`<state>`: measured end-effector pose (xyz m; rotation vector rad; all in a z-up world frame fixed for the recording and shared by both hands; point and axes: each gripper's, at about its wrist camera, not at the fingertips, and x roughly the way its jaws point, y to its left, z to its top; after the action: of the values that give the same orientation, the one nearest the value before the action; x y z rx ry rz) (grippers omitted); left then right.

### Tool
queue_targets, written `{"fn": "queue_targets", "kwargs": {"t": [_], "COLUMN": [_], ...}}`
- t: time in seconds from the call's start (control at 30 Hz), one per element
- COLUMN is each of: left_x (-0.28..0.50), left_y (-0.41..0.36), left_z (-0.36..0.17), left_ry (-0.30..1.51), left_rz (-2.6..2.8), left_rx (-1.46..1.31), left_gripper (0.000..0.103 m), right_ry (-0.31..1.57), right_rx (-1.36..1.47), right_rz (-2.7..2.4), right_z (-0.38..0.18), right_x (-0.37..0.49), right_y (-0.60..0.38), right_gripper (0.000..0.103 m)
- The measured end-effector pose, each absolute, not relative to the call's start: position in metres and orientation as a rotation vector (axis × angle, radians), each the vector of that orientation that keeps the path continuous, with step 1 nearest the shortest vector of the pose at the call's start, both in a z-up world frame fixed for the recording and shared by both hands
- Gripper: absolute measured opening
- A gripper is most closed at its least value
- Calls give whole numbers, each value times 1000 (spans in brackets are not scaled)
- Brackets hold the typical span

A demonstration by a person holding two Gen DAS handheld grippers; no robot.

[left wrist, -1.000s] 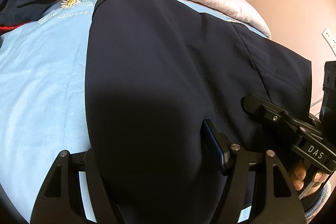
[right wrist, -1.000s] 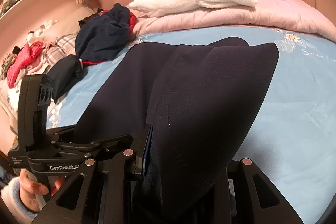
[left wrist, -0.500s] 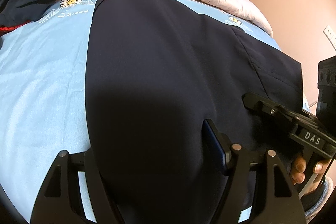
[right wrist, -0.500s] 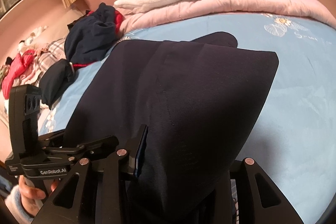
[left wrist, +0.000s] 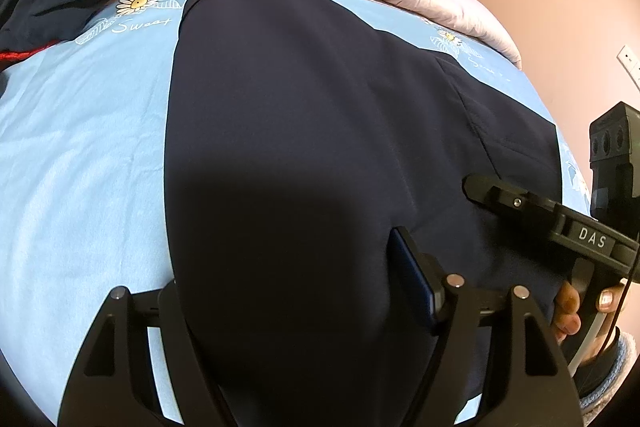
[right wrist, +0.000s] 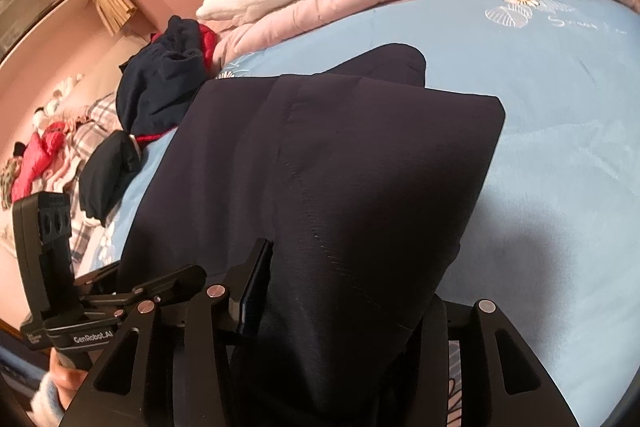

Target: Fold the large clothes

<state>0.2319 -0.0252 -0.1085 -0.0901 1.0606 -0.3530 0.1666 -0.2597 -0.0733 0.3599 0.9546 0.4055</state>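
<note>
Left wrist view: navy garment (left wrist: 300,155) spread on the blue bed (left wrist: 80,155), bare sheet beyond its left edge; left hand-held gripper (left wrist: 288,291) spread around a fold.

Right wrist view: right hand-held gripper (right wrist: 352,291) opening, cloth between its fingers, open sheet rightward.

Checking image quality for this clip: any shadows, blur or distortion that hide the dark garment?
Left wrist view: strong fisheye bending; a hard shadow darkens the near half of the navy garment, swallowing its folds. Right wrist view: same distortion, garment seams legible, soft shadow on the blue sheet, corners vignetted black; focus acceptable in both.
</note>
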Motion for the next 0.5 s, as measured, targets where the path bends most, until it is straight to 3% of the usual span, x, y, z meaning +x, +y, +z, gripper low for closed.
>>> {"fn": "queue_targets", "kwargs": {"t": [0.5], "left_x": [224], "left_y": [-17], "left_z": [-101], "left_ry": [1048], "left_rz": [-346], "left_rx": [-59], "left_gripper": [74], "right_ry": [960], "right_rx": [385], "right_rz": [375], "right_z": [-73], "right_x": [165], "right_y": [-269], "right_gripper": [50]}}
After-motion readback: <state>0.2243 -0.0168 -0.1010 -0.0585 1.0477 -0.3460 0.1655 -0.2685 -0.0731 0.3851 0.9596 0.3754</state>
